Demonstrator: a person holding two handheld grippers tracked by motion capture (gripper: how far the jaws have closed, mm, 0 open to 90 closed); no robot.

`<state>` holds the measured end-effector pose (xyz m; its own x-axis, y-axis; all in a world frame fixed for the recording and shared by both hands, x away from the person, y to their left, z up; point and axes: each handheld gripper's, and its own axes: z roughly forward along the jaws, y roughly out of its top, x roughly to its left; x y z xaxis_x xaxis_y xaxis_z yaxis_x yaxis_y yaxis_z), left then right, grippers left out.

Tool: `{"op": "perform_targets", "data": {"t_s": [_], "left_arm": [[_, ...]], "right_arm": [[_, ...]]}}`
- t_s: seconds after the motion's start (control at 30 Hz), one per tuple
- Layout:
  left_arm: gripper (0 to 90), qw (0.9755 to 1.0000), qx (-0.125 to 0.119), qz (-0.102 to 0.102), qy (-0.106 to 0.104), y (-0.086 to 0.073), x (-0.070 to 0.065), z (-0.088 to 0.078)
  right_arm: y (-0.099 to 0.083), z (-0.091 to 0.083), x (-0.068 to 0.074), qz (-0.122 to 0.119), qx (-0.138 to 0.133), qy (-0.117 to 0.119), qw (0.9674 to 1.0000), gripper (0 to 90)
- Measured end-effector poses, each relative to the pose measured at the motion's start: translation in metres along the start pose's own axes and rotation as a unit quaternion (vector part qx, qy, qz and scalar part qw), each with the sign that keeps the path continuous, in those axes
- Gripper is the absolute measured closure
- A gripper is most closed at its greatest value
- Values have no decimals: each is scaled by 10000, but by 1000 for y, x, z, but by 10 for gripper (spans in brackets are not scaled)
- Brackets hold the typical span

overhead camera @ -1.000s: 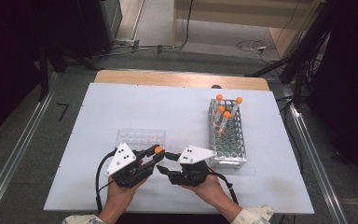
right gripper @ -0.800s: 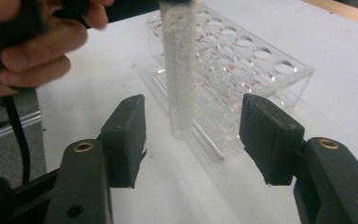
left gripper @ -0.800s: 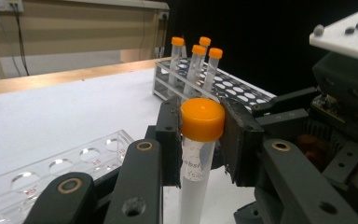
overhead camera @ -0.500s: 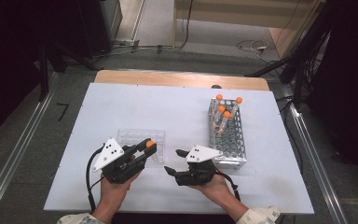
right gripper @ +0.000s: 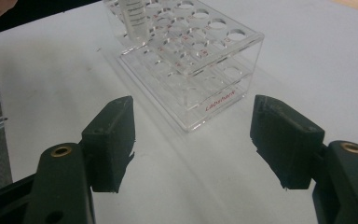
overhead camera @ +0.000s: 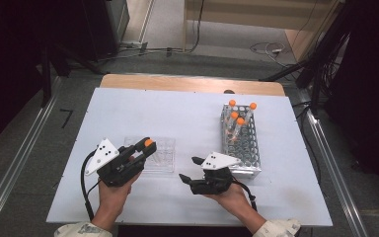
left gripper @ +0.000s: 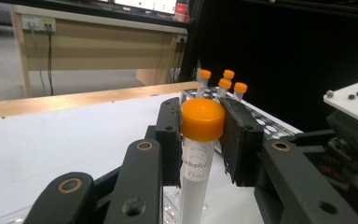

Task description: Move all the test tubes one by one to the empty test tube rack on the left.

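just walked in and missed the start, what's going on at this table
A person at a white table holds a gripper in each hand. The left gripper is shut on an orange-capped tube, held upright over a clear plastic rack. The right gripper is open and holds nothing, its jaws facing that clear rack. Farther right stands a metal rack with four more orange-capped tubes at its far end.

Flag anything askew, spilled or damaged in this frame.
Nothing stands out. The left tongs grip an orange-capped tube upright over the clear rack; the right tongs are open, and four capped tubes stand in the metal rack.
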<state>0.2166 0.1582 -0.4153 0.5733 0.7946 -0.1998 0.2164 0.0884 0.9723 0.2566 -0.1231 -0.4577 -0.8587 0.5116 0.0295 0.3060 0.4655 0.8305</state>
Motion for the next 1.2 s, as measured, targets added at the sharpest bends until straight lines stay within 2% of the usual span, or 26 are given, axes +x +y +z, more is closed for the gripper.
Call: {"op": "perform_targets", "data": {"t_s": [0.27,0.67,0.9,1.2], "left_arm": [[699,9999,-27,-17,111,4,8,14],[699,9999,-91,-39,85,12,9,45],[699,9999,-5,90,119,14,9,63],[699,9996,87,148,213,17,11,73]], "right_arm": [[0,1,-1,75,20,-31,10000,293],[0,-1,-3,100,12,-41,9999,293],[0,-2,-4,120,-6,-40,9999,294],[0,-4,-4,131,-49,-30,9999,295]]}}
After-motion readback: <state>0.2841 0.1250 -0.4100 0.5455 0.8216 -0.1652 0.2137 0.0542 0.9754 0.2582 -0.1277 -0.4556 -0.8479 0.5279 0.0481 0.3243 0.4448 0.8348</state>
